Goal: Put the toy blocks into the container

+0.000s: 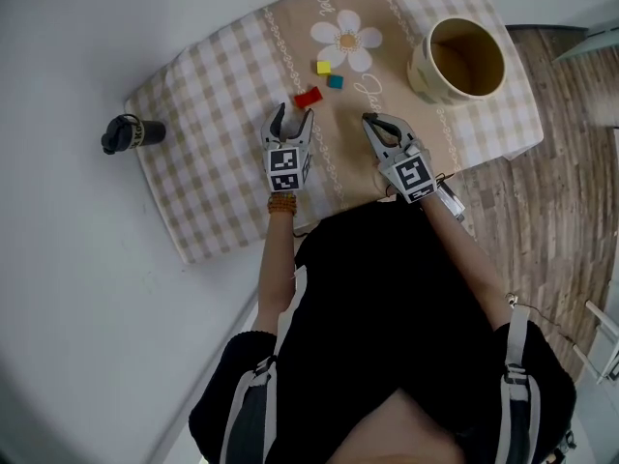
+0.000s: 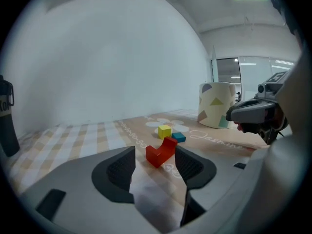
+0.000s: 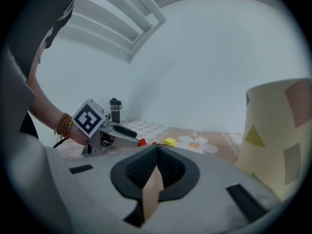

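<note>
A red notched block [image 1: 308,96] [image 2: 161,151] lies on the checked cloth [image 1: 218,85], just beyond the tips of my left gripper [image 1: 293,114] [image 2: 155,149], whose jaws stand open with nothing pressed between them. A yellow block [image 1: 323,68] [image 2: 164,130] and a teal block [image 1: 335,81] [image 2: 178,137] sit a little farther back by the printed flower. The cream container [image 1: 467,58] [image 2: 217,105] [image 3: 280,130] stands upright at the back right. My right gripper [image 1: 372,121] [image 3: 157,147] hovers shut and empty to the right of the left one.
A dark bottle [image 1: 131,133] [image 3: 115,110] stands on the white table left of the cloth. The cloth's right end hangs over the table edge above a wooden floor [image 1: 542,211]. The person's body fills the near side.
</note>
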A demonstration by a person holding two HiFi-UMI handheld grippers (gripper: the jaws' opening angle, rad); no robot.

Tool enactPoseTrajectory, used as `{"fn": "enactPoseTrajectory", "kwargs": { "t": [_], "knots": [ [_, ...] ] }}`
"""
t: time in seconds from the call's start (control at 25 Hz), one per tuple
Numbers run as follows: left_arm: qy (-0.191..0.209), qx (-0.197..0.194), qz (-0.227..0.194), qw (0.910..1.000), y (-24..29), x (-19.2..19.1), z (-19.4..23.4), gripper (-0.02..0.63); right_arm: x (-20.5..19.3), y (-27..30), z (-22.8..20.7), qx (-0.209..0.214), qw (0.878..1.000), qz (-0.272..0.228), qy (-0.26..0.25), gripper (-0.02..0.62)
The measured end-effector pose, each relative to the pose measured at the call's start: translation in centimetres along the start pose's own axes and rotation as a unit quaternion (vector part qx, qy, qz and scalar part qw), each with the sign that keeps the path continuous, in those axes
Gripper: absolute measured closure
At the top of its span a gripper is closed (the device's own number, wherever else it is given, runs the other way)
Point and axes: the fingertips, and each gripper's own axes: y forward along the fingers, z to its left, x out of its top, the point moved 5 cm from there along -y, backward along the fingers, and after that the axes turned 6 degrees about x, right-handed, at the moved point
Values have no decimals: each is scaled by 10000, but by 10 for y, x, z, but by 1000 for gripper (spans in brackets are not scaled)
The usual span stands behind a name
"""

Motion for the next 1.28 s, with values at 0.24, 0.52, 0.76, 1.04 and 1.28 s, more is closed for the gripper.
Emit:
{"fn": "enactPoseTrajectory", "kwargs": {
  "t": [0.24,0.52,0.76,1.04,1.28],
  "knots": [
    [-2,-364,87,9993,13,19,-4,297,4,4,-11,55,9998,120,115,595],
    [392,-707,590,9950,30,5,-8,291,-9,10,-6,175,9998,84,10,595],
    [879,-630,932,9898,38,-3,-15,358,-11,14,-6,295,9995,141,34,595],
    [997,-453,910,9898,38,-3,-14,391,-13,17,-6,361,9992,189,47,595],
    [871,-477,761,9921,32,3,-14,444,-8,18,-9,367,9990,249,34,595]
  ]
}}
